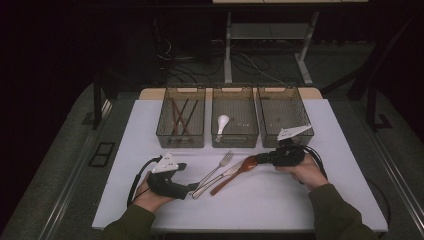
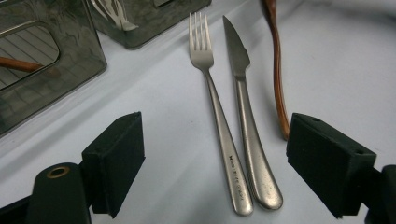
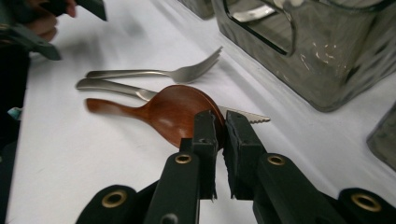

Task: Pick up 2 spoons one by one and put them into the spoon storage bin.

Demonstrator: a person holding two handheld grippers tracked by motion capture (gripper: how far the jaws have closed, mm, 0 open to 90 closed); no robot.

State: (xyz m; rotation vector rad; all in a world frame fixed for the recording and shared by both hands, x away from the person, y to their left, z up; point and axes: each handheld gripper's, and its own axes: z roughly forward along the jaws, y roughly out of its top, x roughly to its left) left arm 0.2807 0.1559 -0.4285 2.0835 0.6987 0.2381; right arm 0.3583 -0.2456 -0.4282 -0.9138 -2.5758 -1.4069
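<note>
On the white table [image 1: 280,200], bare surface lies open toward the near edge, while three clear bins [image 1: 235,131] line the far side. The right gripper [image 3: 220,122] pinches the wooden spoon [image 3: 173,112] by its bowl rim, handle slanting toward the near-left. Fork [image 2: 219,116] and knife [image 2: 247,135] lie just beside it, before the left gripper [image 2: 215,158], jaws spread.

The right gripper [image 3: 220,126] has its two black jaws nearly together, pinched on the rim of the wooden spoon [image 3: 173,112], whose bowl is tipped up and whose handle points left. Behind the spoon on the white table [image 3: 93,177] lie a serrated knife [image 3: 116,88] and a fork [image 3: 159,73], side by side. A smoky clear bin [image 3: 317,51] stands at upper right.
</note>
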